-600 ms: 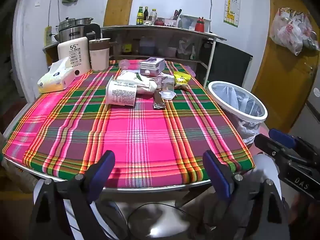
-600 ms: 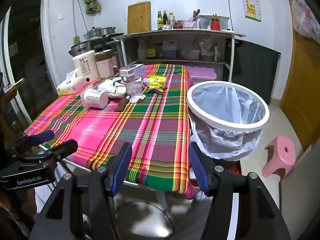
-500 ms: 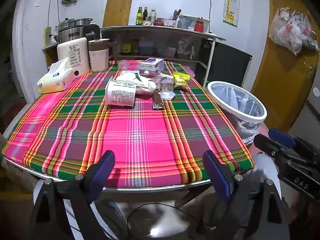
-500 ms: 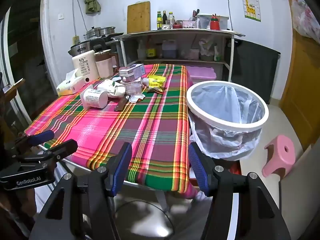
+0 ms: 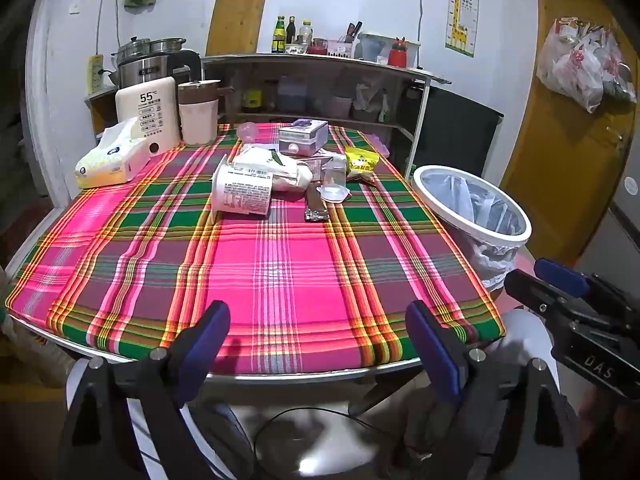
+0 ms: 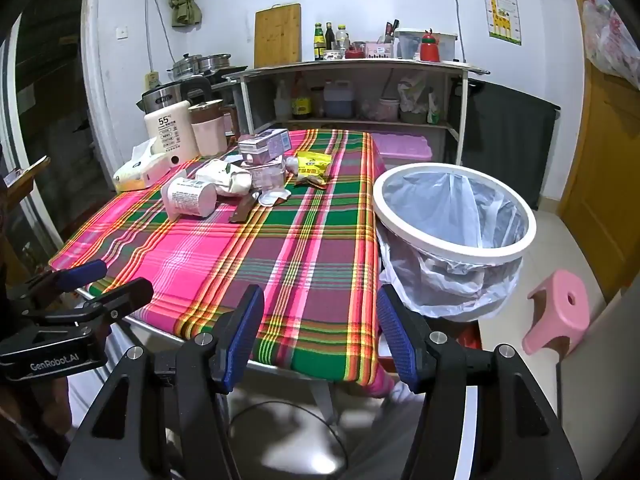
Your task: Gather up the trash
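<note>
A pile of trash lies at the far middle of the plaid table (image 5: 276,264): a white paper cup on its side (image 5: 243,193), a crumpled white bag (image 5: 276,168), a dark wrapper (image 5: 316,202), a clear lid (image 5: 334,193), a yellow snack packet (image 5: 361,160) and a purple box (image 5: 303,136). The cup also shows in the right wrist view (image 6: 188,199). A white bin with a clear liner (image 6: 452,216) stands right of the table. My left gripper (image 5: 318,334) is open and empty at the near table edge. My right gripper (image 6: 320,330) is open and empty near the table's front right corner.
A tissue pack (image 5: 110,158), a white dispenser (image 5: 148,114) and a pink jug (image 5: 198,114) stand at the table's far left. A shelf unit with bottles (image 6: 352,92) is behind. A pink stool (image 6: 560,312) sits on the floor at right.
</note>
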### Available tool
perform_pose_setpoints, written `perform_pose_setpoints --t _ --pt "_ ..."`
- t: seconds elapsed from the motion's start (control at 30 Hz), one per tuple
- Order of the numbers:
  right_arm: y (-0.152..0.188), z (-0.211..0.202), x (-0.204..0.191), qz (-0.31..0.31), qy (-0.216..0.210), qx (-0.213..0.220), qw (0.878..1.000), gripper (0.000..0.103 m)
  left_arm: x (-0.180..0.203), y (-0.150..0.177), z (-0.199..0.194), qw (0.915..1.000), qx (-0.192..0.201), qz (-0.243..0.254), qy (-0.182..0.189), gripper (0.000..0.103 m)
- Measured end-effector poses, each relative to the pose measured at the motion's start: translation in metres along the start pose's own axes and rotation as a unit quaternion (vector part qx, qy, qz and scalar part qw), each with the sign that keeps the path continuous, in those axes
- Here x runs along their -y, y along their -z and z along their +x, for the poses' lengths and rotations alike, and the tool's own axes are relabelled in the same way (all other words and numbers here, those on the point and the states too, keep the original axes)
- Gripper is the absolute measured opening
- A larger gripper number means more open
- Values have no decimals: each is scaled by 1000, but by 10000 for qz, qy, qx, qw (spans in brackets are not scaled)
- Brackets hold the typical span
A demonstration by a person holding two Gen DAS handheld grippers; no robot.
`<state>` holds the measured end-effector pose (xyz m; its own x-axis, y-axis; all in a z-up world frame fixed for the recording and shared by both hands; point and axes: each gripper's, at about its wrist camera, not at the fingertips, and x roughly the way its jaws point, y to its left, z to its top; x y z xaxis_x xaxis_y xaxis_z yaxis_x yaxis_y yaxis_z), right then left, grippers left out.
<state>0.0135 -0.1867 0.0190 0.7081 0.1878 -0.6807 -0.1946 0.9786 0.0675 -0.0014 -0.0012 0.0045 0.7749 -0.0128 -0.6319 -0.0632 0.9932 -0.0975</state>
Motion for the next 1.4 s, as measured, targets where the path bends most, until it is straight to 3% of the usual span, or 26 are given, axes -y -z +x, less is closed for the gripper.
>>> perform_pose_setpoints --t 1.4 --pt "0 2 0 -10 10 -26 10000 59 -2 0 -6 10000 34 -22 8 91"
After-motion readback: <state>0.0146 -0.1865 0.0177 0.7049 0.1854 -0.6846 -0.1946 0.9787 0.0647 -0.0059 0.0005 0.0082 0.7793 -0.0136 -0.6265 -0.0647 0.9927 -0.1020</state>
